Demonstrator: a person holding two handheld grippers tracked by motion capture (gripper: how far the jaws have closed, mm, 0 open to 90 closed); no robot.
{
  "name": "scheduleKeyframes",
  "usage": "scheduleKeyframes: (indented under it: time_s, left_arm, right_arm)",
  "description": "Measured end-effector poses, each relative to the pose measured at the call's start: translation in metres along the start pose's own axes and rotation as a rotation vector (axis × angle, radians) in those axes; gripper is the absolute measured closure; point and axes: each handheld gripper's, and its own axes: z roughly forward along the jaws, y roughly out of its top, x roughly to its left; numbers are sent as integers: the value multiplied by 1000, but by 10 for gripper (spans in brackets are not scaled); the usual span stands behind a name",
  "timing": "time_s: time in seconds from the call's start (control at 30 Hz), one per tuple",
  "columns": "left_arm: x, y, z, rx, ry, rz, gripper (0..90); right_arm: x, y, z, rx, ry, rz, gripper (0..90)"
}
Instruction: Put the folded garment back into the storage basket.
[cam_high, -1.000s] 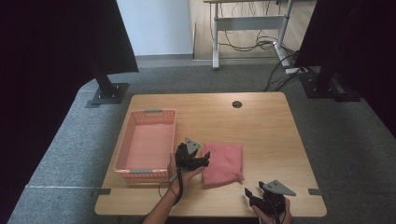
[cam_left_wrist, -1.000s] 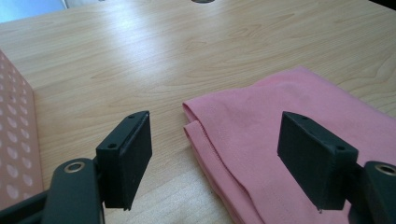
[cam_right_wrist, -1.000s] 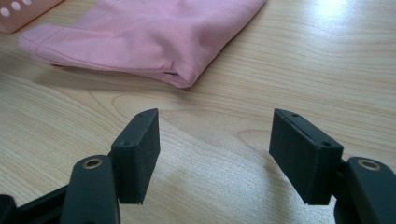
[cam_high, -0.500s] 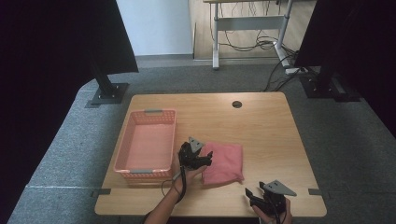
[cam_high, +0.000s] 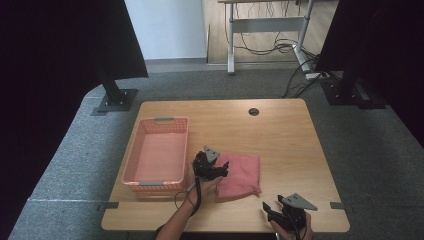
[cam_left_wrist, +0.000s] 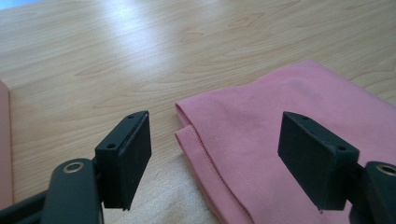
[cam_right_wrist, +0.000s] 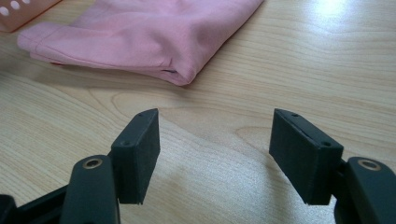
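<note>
Left gripper (cam_high: 223, 169) edged onto folded pink cloth (cam_high: 242, 174), jaws wide apart, cloth's corner between them, nothing held.

bare wood lies open across the far half of the wooden table (cam_high: 280, 130), broken only by the small cable hole (cam_high: 254, 111). the pink basket (cam_high: 156, 154) walls off the left side, with a narrow lane between it and the folded pink cloth (cam_high: 241, 173). the left gripper (cam_high: 214, 168) stands at the cloth's left edge. open wood separates the cloth from the right gripper (cam_high: 275, 212).
</note>
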Motion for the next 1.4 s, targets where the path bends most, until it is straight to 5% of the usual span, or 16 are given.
scheduleKeyframes:
  time_s: [0.77,1.4]
  left_arm:
    - [4,8,10,-5,0,-10,250]
    - [1,2,36,40,0,-13,248]
  right_arm:
    - [-2,0,2,5,-1,2,335]
    - [-3,-1,2,8,-1,2,335]
